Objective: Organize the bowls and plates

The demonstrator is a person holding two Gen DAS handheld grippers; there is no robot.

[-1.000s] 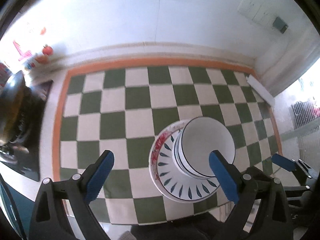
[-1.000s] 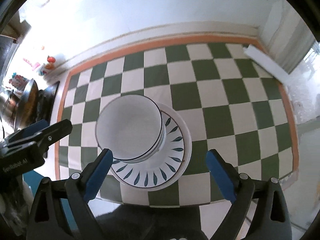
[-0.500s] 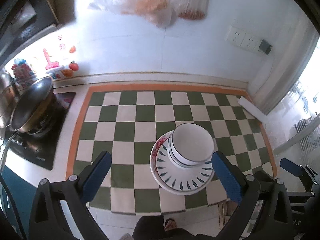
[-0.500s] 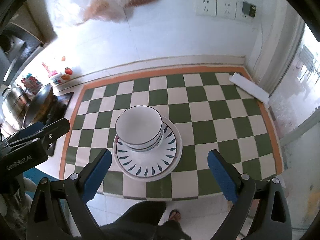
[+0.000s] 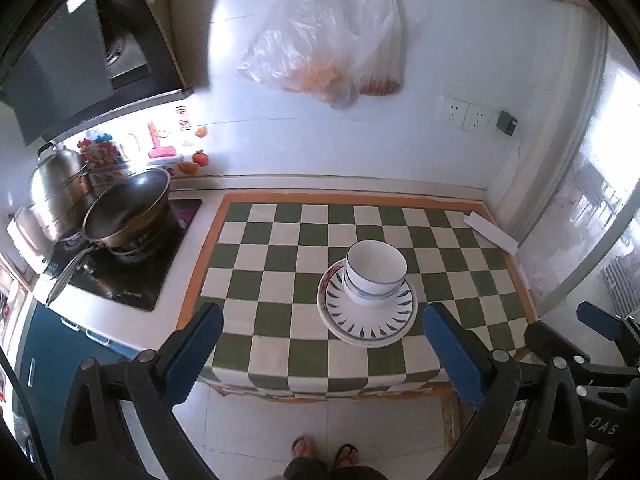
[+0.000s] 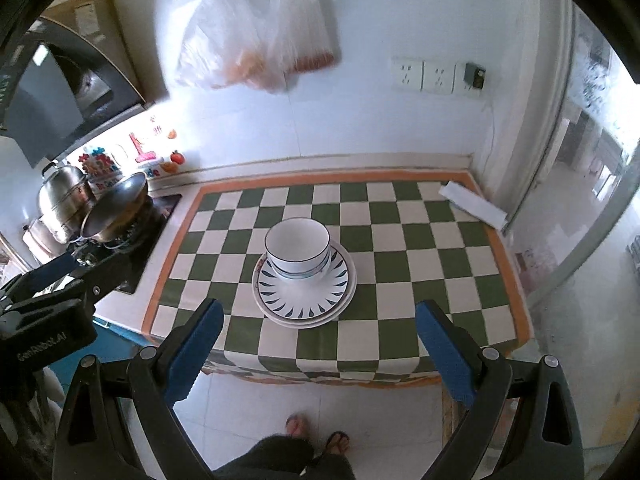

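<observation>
A: Left wrist view, far left: steel pot (image 5: 60, 184) and dark wok (image 5: 128, 204) on the stove (image 5: 120, 276), well apart from the task items. Agree?

B: Agree. Moving right: checkered cloth (image 5: 280, 264) over the table, and near its middle the stack — bowls (image 5: 376, 268) nested on plates (image 5: 368, 312). Looks like two bowls and at least two plates; exact count is hard to tell.

A: Grippers?

B: Left gripper (image 5: 320, 352) has its fingers spread wide, nothing between them, held off the near table edge and apart from the stack. Right gripper (image 6: 316, 344), same: fingers spread, empty, stack seen between them but farther away, no contact.

A: Far right?

B: White flat strip (image 6: 472, 204) at the cloth's far right corner, sockets (image 6: 424, 76) on the wall, plastic bags (image 6: 256, 40) hanging above.

A: Progress?

B: Judging from the layout, stacking seems done: no loose dishes visible anywhere on the cloth. Nothing obviously left, unless the stack must go elsewhere.
</observation>
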